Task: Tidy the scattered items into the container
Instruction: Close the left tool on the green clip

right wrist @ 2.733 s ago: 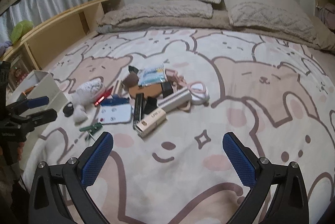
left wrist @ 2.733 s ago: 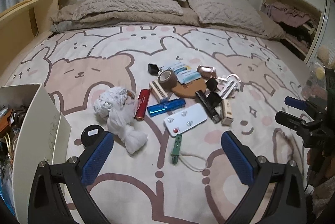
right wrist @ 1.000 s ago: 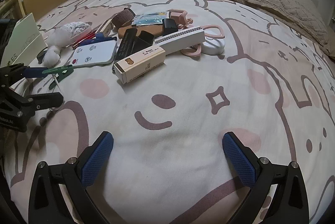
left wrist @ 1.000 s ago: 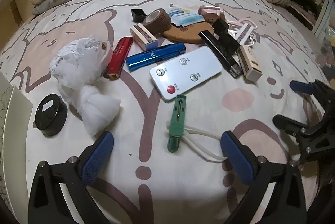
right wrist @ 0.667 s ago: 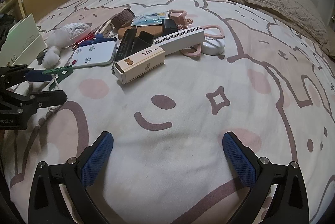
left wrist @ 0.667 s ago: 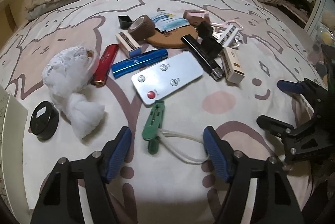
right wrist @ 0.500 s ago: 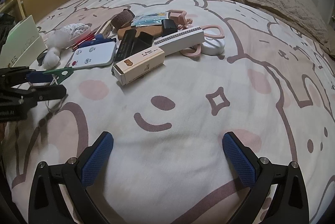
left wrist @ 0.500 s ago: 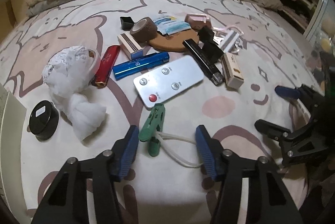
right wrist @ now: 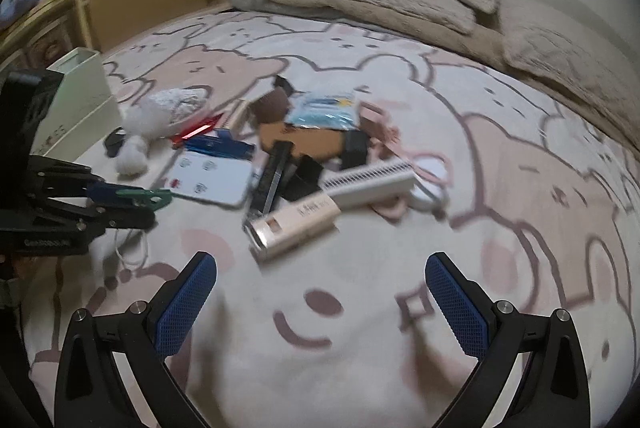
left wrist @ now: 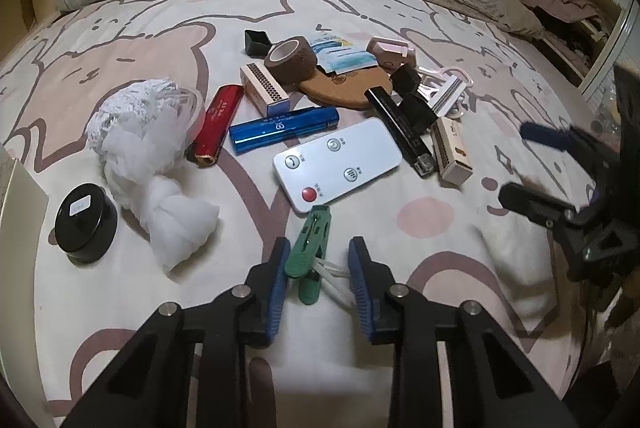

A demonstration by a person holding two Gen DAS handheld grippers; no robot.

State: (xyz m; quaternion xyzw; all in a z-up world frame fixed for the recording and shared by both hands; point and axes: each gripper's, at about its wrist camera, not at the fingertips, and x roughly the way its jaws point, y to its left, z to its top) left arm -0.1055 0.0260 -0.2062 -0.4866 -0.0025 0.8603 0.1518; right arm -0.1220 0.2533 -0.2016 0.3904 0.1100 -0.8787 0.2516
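Container (right wrist: 80, 96): a white box. It stands at the far left edge of the bed (left wrist: 440, 308), well apart from the pile of things.
Black round tin (left wrist: 86, 224): it sits on the bed near the box, just beside the white cloth.
White cloth (left wrist: 148, 148): a bunched, knotted bundle that lies next to the red case.
Red case (left wrist: 216, 126): it lies flat, and its side touches the cloth.
Blue case (left wrist: 284, 128): long and shiny. It lies between the red case and the remote.
Green clip (left wrist: 310, 244): it lies on the bed with its tip at the edge of the remote. A white cord (left wrist: 332, 280) hangs from its back end.
Left gripper (left wrist: 319, 242): it points down at the bed. Its blue fingers (left wrist: 280, 268) have just been closing, and only a small gap is left. The green clip and its cord sit between them. One finger is touching the clip. The other is at the cord, with a little space between it and the clip.
Remote (left wrist: 338, 164): white and flat with a red button. It lies in the middle of the pile.
Cream box (left wrist: 452, 152): it lies at the right end of the pile, beside a long black thing.
Right gripper (right wrist: 321, 260): its fingers are wide open with nothing in them. It is above a bare part of the bed, apart from the pile.
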